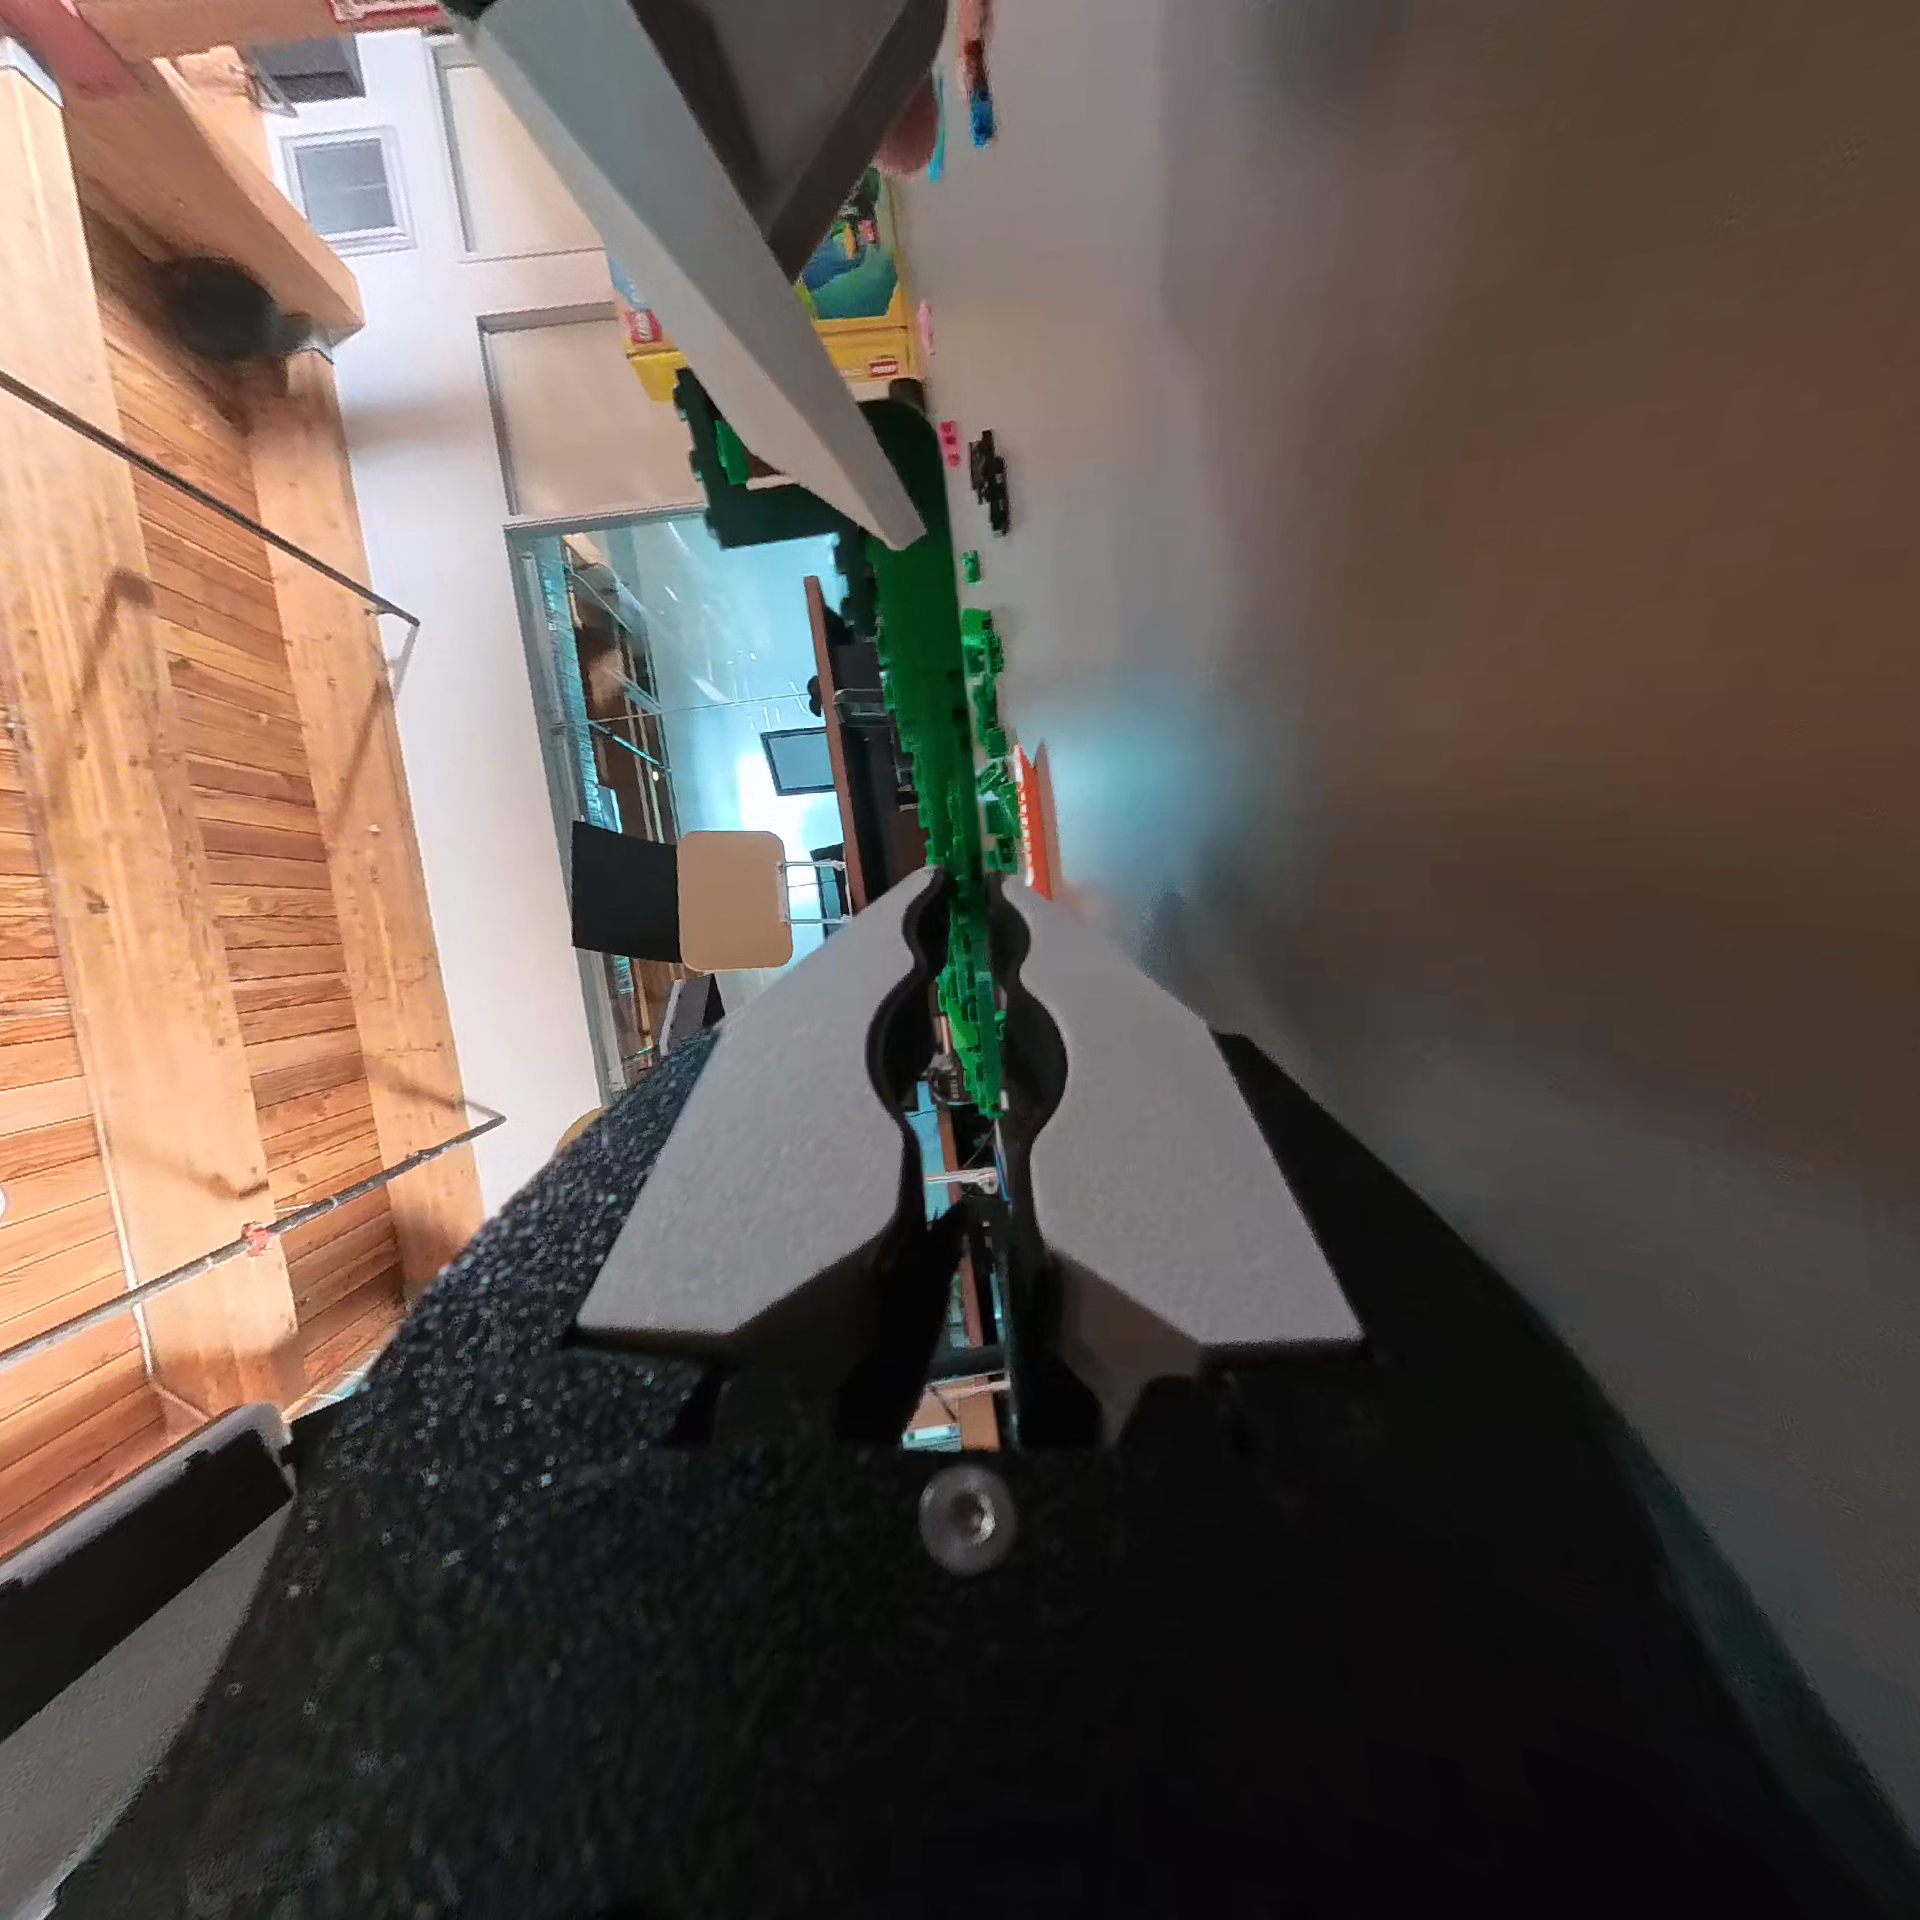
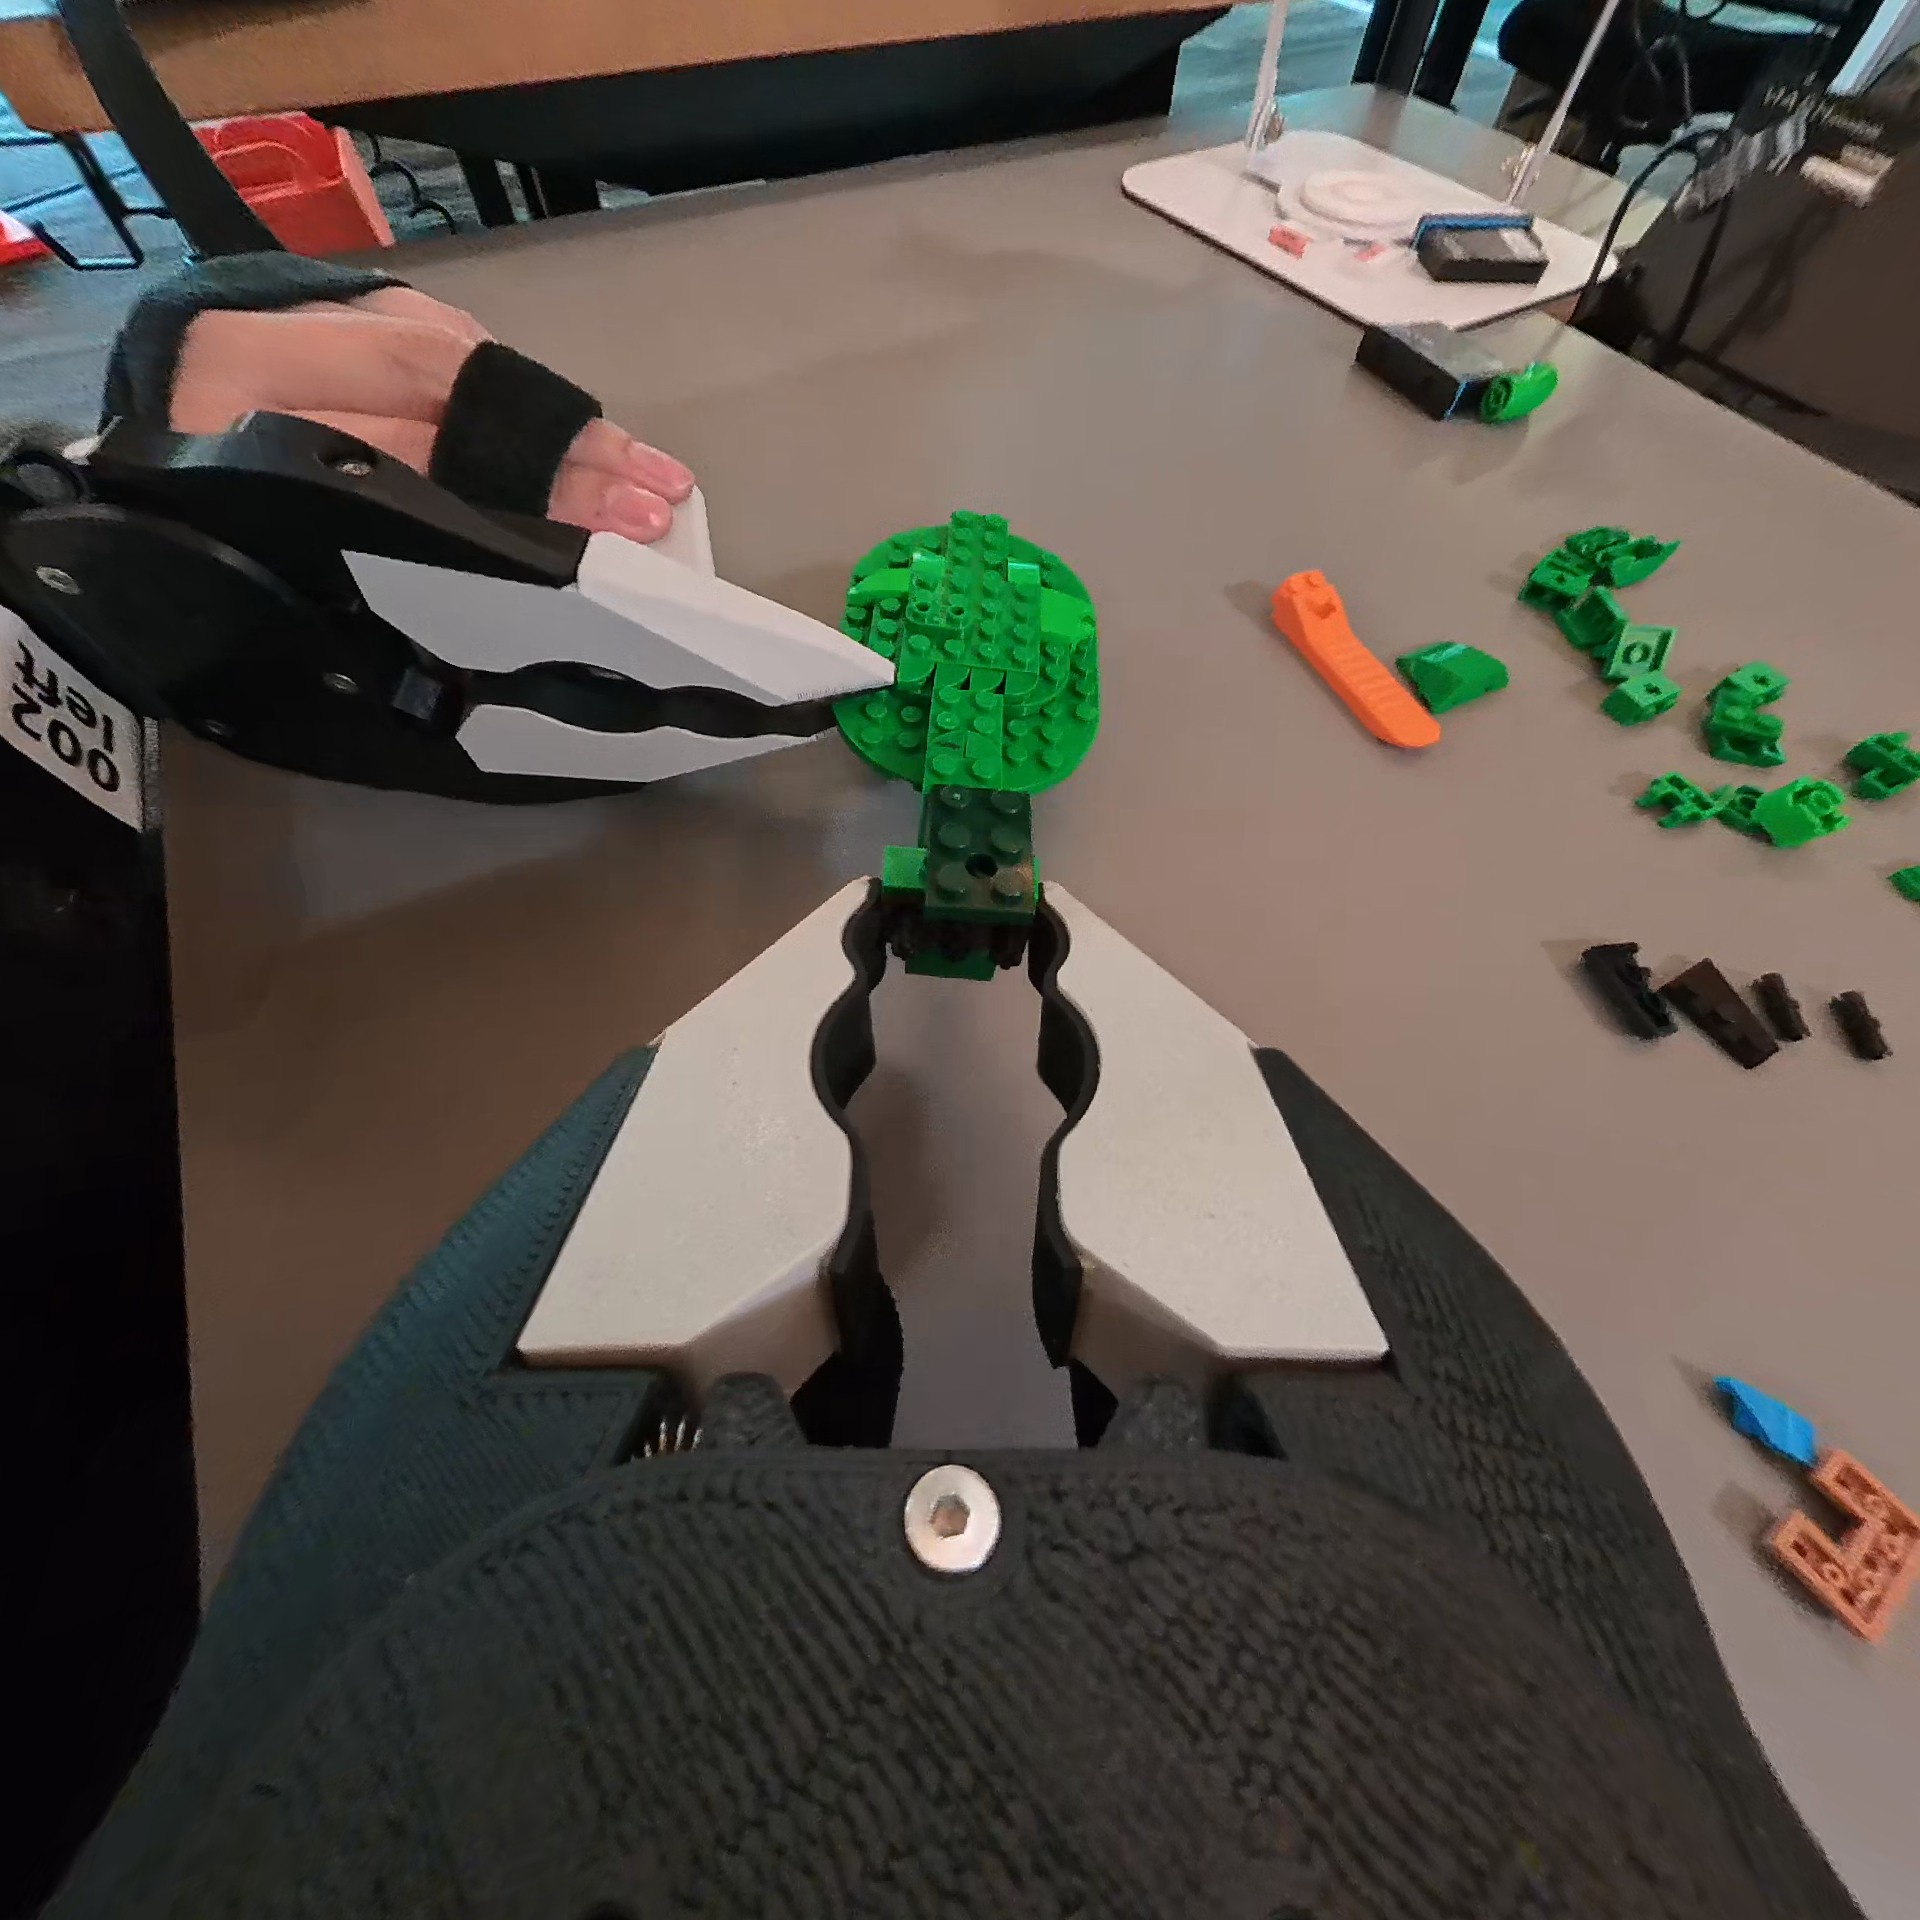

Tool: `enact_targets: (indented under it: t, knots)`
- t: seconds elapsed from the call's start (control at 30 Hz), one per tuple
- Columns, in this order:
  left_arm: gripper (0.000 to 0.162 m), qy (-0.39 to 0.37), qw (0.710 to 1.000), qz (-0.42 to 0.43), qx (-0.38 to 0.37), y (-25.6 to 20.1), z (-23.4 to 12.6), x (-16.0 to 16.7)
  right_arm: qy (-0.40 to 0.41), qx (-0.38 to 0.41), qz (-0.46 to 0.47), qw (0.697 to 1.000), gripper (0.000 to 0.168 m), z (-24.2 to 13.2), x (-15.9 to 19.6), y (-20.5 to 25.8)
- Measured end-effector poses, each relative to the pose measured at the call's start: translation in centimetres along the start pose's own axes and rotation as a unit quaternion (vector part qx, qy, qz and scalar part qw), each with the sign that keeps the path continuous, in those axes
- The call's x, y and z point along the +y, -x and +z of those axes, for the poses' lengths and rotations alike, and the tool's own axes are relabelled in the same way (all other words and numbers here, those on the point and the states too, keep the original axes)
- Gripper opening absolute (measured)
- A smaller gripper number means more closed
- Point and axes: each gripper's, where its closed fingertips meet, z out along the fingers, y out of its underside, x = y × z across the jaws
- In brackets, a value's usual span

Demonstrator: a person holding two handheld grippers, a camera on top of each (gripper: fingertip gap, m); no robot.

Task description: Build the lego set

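A round bright green plate build lies on the grey table. My left gripper comes in from the left, turned on its side, and is shut on the plate's left edge. In the left wrist view the plate runs edge-on between the fingertips of that gripper. My right gripper is shut on a dark green block assembly with black bits under it, held against the plate's near edge. One right gripper finger crosses the top of the left wrist view.
An orange brick separator, loose green pieces, black pieces and blue and brown pieces lie to the right. A white tray and a black box sit at the back right. A yellow box stands beyond the plate. Some 6 centimetres of space lies between my two pairs of fingers.
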Motion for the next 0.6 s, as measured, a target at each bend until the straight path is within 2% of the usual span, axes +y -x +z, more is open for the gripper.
enact_targets:
  t: [0.4, 0.6]
  knots:
    - [0.002, 0.012, 0.999, -0.002, -0.048, 1.8, -0.7, 0.6, -0.042, 0.023, -0.079, 0.996, 0.034, -0.7, -2.2, 0.8]
    - [0.002, 0.017, 0.999, -0.005, -0.043, 1.6, -0.7, 0.8, -0.024, 0.033, -0.090, 0.995, 0.056, -0.5, -1.9, 0.7]
